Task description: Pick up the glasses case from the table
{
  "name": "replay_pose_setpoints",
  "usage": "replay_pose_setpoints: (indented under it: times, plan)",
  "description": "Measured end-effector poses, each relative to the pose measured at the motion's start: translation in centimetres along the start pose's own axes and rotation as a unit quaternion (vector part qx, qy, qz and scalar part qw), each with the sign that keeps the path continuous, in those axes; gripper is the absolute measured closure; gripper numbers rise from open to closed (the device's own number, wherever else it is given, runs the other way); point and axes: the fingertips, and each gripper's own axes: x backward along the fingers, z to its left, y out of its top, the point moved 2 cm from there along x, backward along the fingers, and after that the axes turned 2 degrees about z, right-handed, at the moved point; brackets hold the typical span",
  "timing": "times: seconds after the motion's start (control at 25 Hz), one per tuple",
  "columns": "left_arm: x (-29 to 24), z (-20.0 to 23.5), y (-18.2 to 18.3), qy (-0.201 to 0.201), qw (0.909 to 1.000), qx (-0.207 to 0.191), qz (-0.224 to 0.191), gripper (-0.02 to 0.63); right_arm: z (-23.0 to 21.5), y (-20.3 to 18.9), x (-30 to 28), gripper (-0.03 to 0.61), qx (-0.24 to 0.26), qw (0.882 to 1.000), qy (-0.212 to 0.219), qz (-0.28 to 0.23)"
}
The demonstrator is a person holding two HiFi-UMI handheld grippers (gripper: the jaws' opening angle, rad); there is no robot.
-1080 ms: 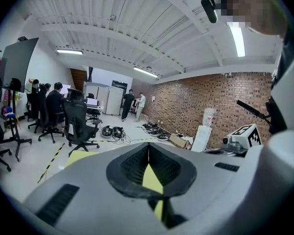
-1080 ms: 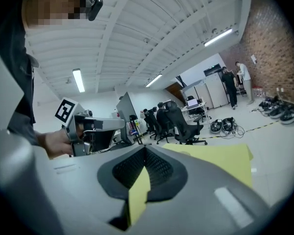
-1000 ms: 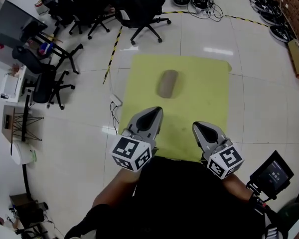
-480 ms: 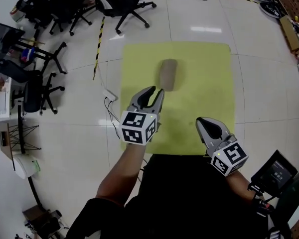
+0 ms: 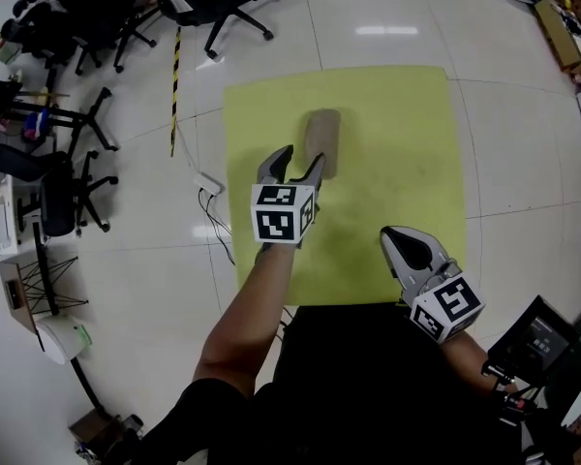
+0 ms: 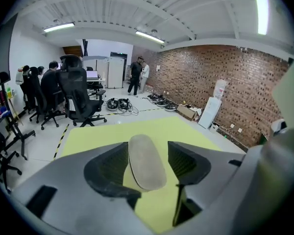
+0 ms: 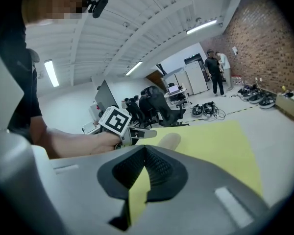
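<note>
Yellow cloth (image 5: 397,143): head view. It covers the table. I see only the case (image 5: 321,141) on it, toward the far left, its long axis pointing away from me.
Left gripper (image 5: 301,155): head view. It is at the case's near end, with the tips reaching its edge.
Right gripper (image 5: 389,233): head view. It is over the cloth's near edge, well apart from the case.
Left jaws: left gripper view. They are spread and have just been opening. The case's near end sits in the gap, with cloth showing between it and the right pad. No squeeze yet.
Right jaws: right gripper view. They are pressed together with nothing in them. Only a sliver of cloth shows below.
Risk, bite: I judge the pads would take only the rounded end, so the case could pivot or slip forward as they close.
Risk, offset: the case looks nearer the left pad, so an uneven close may shove it sideways.
Risk, cloth: a low approach could pinch the cloth along with the case.
Case, look: tan-grey and matte, perhaps suede-like. It is a long oval with a domed top and appears closed. I cannot make out a seam.
</note>
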Motion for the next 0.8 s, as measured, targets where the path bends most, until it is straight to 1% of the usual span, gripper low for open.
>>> replay_pose_setpoints:
  times: [0.12, 0.24, 0.32, 0.44, 0.64, 0.8]
  plan:
    - [-1.9, -0.1, 0.0, -0.003, 0.9998, -0.01, 0.019, 0.329, -0.6, -0.3, 0.4, 0.577, -0.016, 1.0, -0.016, 0.002]
    - [-3.8, 0.1, -0.4, -0.003, 0.9992, -0.015, 0.036, 0.285, -1.3, -0.9, 0.9, 0.577, -0.029, 0.999, -0.031, 0.004]
    - [-4.8, 0.6, -0.4, 0.001, 0.9989, -0.015, 0.044, 0.25, -1.6, -1.2, 0.9, 0.577, -0.038, 0.999, -0.039, 0.007]
    - [-5.9, 1.1, -1.0, 0.006, 0.9981, -0.005, 0.061, 0.218, -1.9, -1.8, 1.1, 0.577, -0.05, 0.997, -0.048, 0.016]
    - [-8.2, 1.1, -2.0, 0.003, 0.996, 0.005, 0.089, 0.202, -2.0, -2.2, 1.4, 0.577, -0.057, 0.997, -0.054, 0.021]
    - [-9.7, 0.8, -2.5, -0.001, 0.9945, 0.008, 0.104, 0.176, -2.2, -2.6, 1.6, 0.577, -0.061, 0.996, -0.058, 0.026]
